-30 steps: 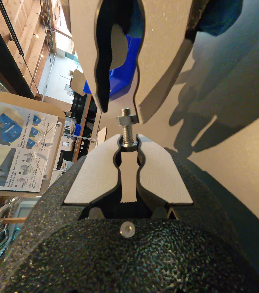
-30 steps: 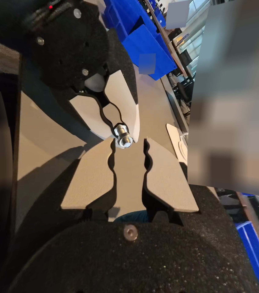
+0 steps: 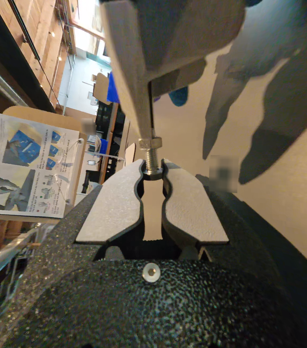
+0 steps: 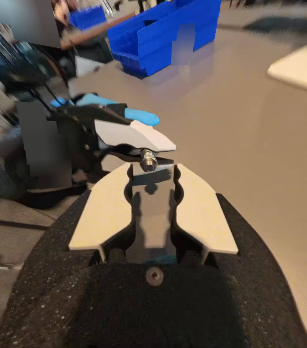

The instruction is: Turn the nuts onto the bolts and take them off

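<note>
bolt [image 3: 151, 162] sits clamped by its head in the left gripper [image 3: 152, 169], held in the air above the worktop [image 4: 243, 131], well short of the blue bins [image 4: 160, 37] at its far edge. nut [image 3: 150, 143] is threaded near the tip. right gripper [image 4: 153, 167] stands parted just beside the nut, not gripping it. judging by this, the turning is only partway done, direction unclear.

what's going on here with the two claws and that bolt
A person is working a nut and bolt with two handheld claws. The left claw is shut on the head end of the bolt, holding it out over the table. A nut sits near the bolt's free end. The right claw is open, its fingers right at the nut but not clearly clamped on it. A blue bin stands farther back.
</note>
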A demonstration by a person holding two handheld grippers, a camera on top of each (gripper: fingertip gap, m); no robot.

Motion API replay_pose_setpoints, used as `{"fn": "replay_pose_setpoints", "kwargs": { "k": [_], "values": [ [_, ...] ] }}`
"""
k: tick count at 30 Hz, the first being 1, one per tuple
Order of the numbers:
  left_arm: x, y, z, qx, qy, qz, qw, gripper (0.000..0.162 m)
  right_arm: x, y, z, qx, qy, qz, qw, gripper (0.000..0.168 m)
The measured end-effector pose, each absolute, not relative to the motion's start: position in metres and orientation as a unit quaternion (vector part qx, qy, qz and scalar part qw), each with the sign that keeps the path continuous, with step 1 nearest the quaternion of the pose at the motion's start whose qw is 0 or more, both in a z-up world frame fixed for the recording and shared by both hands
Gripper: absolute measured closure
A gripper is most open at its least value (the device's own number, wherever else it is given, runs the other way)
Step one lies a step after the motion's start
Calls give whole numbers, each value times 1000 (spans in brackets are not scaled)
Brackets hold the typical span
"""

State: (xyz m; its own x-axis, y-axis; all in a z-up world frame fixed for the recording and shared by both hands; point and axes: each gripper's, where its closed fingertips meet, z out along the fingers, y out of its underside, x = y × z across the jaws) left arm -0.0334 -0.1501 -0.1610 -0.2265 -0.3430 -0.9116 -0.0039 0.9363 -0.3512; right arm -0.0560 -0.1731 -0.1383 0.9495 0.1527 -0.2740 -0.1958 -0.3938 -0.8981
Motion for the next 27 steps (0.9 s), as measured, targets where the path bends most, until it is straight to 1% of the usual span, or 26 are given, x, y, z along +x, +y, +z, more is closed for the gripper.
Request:
{"fn": "replay_pose_setpoints", "kwargs": {
  "k": [3, 5, 8, 13, 19, 21, 24, 27],
  "values": [
    [-35, -151, -161, -125, 774, -165, 599, 147, -52, -175, -135, -817, -123, -30, 562, 124],
    [-35, -153, -163, -127, 777, -173, 592, 147, -52, -176, -135, -796, -203, -140, 553, 128],
    [-36, -155, -165, -124, 783, -181, 582, 147, -58, -176, -142, -766, -290, -229, 527, 130],
    [-37, -159, -168, -113, 788, -178, 579, 147, -64, -174, -147, -753, -320, -247, 520, 131],
    [-38, -165, -170, -99, 795, -186, 569, 147, -64, -173, -151, -734, -352, -294, 501, 148],
    [-38, -163, -172, -99, 797, -180, 569, 147, -63, -173, -153, -739, -347, -295, 497, 148],
    [-37, -161, -171, -92, 794, -159, 579, 147, -62, -172, -155, -772, -307, -253, 495, 148],
    [-35, -158, -168, -79, 784, -126, 603, 147, -62, -172, -156, -826, -216, -152, 497, 148]
  ]
}}
